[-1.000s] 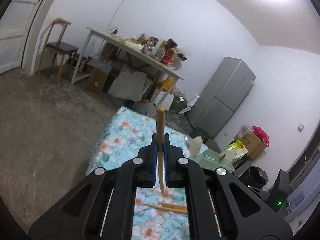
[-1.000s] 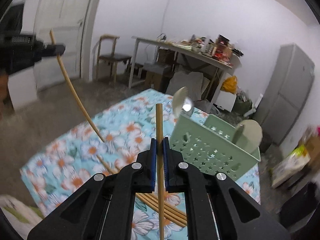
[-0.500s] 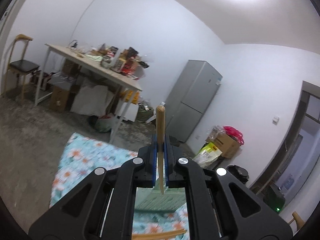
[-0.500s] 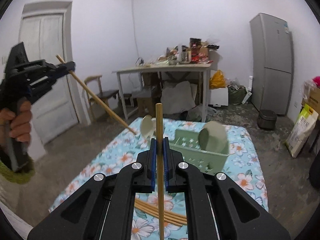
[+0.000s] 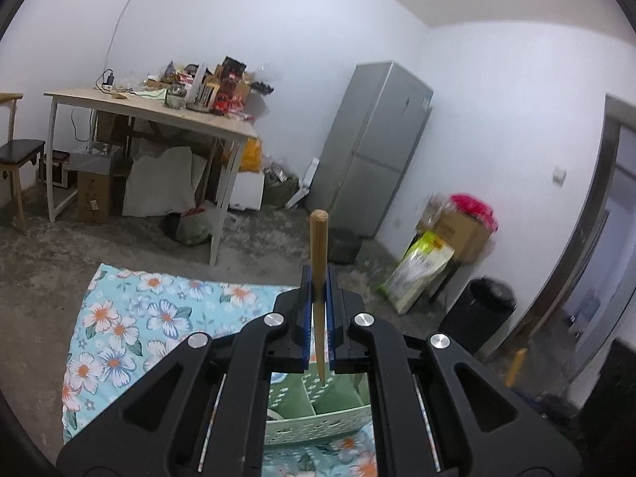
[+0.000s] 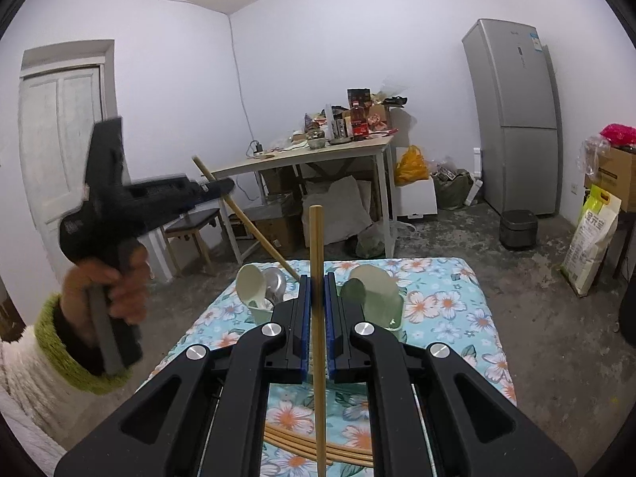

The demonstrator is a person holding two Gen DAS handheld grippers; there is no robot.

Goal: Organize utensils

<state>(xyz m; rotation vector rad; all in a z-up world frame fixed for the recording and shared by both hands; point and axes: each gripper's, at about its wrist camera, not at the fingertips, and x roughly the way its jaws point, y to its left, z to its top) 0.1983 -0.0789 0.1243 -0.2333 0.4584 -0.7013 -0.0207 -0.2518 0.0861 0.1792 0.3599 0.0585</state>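
while clamped upright, each pale wooden chopstick [image 5: 318, 278] [image 6: 317, 278] looks slender.

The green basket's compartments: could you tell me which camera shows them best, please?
The left wrist view: it looks down into the green basket, showing its dividers. The right wrist view shows only its far rim behind the tongs.

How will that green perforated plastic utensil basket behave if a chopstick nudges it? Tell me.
The green perforated plastic utensil basket is thin-walled, so probably light and apt to slide on the floral cloth. The spoons standing tall in it may make it tippy.
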